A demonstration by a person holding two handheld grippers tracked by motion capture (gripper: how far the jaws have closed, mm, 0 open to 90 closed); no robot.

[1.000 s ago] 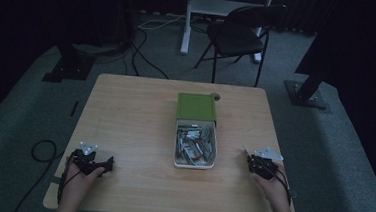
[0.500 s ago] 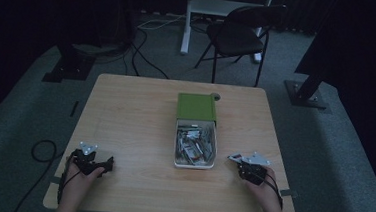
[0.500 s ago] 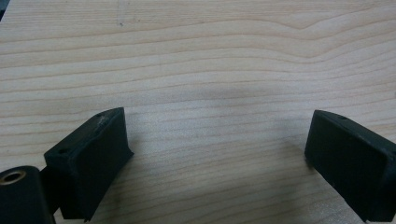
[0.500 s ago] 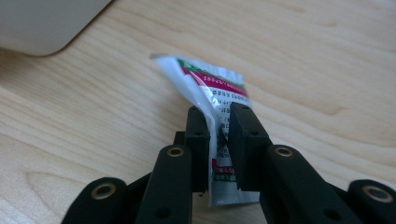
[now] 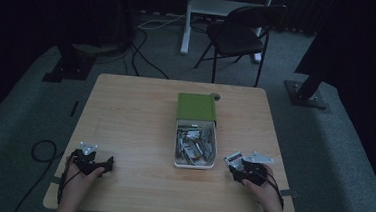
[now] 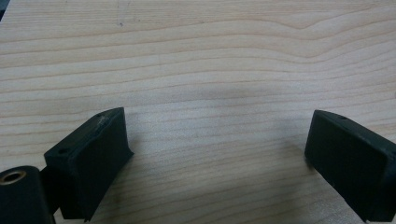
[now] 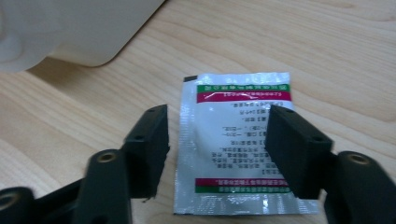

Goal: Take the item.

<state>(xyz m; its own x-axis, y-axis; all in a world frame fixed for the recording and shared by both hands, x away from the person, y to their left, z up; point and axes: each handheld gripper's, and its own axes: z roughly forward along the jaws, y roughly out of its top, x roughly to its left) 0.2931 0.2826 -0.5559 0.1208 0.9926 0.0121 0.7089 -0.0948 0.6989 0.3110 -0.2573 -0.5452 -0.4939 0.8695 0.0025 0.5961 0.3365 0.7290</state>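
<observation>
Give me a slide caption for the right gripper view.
Open right gripper poised over a silver sachet lying flat on the wooden table.

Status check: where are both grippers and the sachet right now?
Left gripper open, over bare table. Right gripper open, jaws either side of the sachet lying flat beside the white tray. Nothing in the way.
</observation>
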